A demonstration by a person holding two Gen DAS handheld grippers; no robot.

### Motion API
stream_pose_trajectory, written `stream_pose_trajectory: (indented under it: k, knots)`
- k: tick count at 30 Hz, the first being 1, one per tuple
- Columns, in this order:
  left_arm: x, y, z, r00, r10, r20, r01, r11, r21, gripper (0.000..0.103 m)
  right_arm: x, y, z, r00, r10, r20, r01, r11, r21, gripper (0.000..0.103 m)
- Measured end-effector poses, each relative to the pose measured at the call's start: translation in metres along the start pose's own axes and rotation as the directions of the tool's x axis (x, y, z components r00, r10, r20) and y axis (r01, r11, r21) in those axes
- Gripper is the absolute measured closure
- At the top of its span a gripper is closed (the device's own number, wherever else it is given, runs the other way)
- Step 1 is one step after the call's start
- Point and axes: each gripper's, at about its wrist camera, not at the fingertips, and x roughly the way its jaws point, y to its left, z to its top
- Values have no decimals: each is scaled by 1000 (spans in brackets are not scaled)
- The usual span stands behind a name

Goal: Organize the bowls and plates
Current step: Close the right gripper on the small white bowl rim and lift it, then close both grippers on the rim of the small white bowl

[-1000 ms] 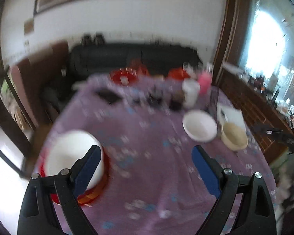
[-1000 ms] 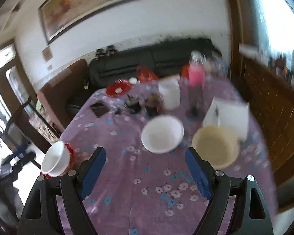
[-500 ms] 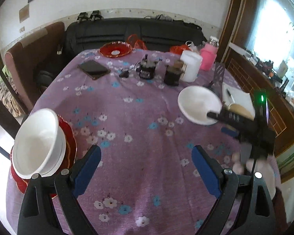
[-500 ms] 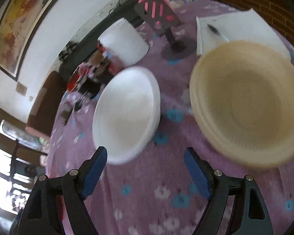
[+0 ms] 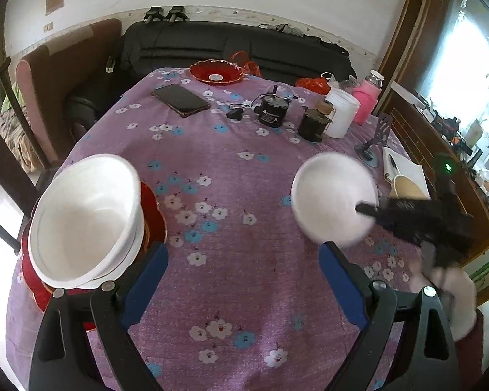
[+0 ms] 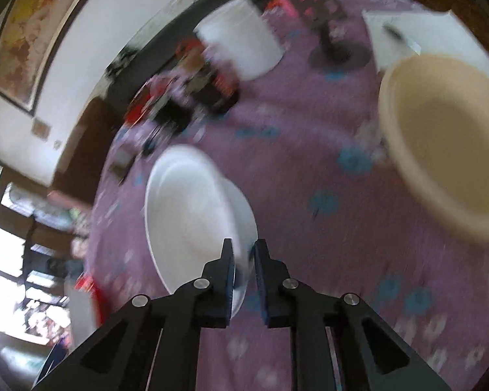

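1 purple floral tablecloth, black sofa behind, left gripper spread empty, right gripper clamping white bowl.

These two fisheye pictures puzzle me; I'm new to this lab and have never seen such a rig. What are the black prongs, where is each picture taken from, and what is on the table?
No robot arm here: a person holds a two-finger gripper in each hand, and a camera on each looks forward along its fingers.

In the left wrist view, the left gripper is wide open and holds nothing. On the purple flowered tablecloth a stack of white bowls sits on a red plate. Farther back are a phone and a red dish.

The right wrist view is blurred. The right gripper is closed on the rim of a white bowl; whether it is lifted, I cannot tell. A beige bowl stands to its right, a white tub behind.

The left view also shows that right gripper at the white bowl.
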Motion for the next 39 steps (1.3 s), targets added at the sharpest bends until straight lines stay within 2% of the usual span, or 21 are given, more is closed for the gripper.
stream_pose_trajectory:
  k: [3,5,7,9,10,14,20,24,27,32,33,34,35,36,37,38,39]
  knots:
    - [1,3,-3,1000,2,-5,-2,1000,-6,10,-4,1,-24,994,58,-95,-60,998,-13,89]
    - [6,2,-5,1000,9,-21,-9,1000,-14,10,-4,6,-41,996,18,-90,-25,997,-70,89]
    - [11,0,-8,999,15,-34,-16,1000,-16,10,-1,11,-53,999,-14,-43,8,991,-131,77]
    - [15,-6,-12,999,31,-43,-31,1000,-3,10,2,11,-59,999,-32,8,33,988,-152,42]
    - [16,-8,-13,998,39,-46,-39,999,4,10,2,9,-63,999,-8,43,14,989,-150,39]
    - [19,-14,-13,995,85,-42,-85,996,19,10,-1,2,-69,990,32,139,-6,984,-180,39]
    - [46,-25,5,995,97,-28,-97,995,-24,10,-7,-3,-63,985,40,171,-11,986,-166,40]
    - [83,-40,13,991,109,-72,-110,994,-10,10,-15,-6,-63,978,20,208,14,987,-161,48]
    - [100,-51,13,987,137,-85,-136,990,24,10,-14,-8,-61,979,18,203,15,988,-157,55]
    - [122,-61,14,982,150,-115,-144,988,64,13,-6,-3,-63,984,16,175,16,984,-177,57]
    - [126,-64,13,981,152,-121,-143,986,82,21,-6,-2,-63,984,12,176,20,983,-182,57]
    - [130,-67,11,979,151,-138,-139,985,98,45,-6,-1,-64,984,11,180,23,983,-185,57]
    - [133,-68,9,977,139,-161,-124,987,104,63,-7,-1,-64,983,14,182,21,982,-189,62]
    - [138,-70,7,974,103,-202,-83,991,105,86,-6,0,-64,983,16,181,20,981,-194,71]
    - [139,-73,4,973,74,-220,-52,993,102,90,-6,0,-64,984,24,179,12,980,-199,74]
    - [138,-76,3,973,86,-215,-62,991,117,89,-5,1,-65,984,25,176,12,978,-206,83]
    - [135,-80,2,975,100,-197,-74,988,136,89,-5,2,-66,984,18,180,20,978,-210,83]
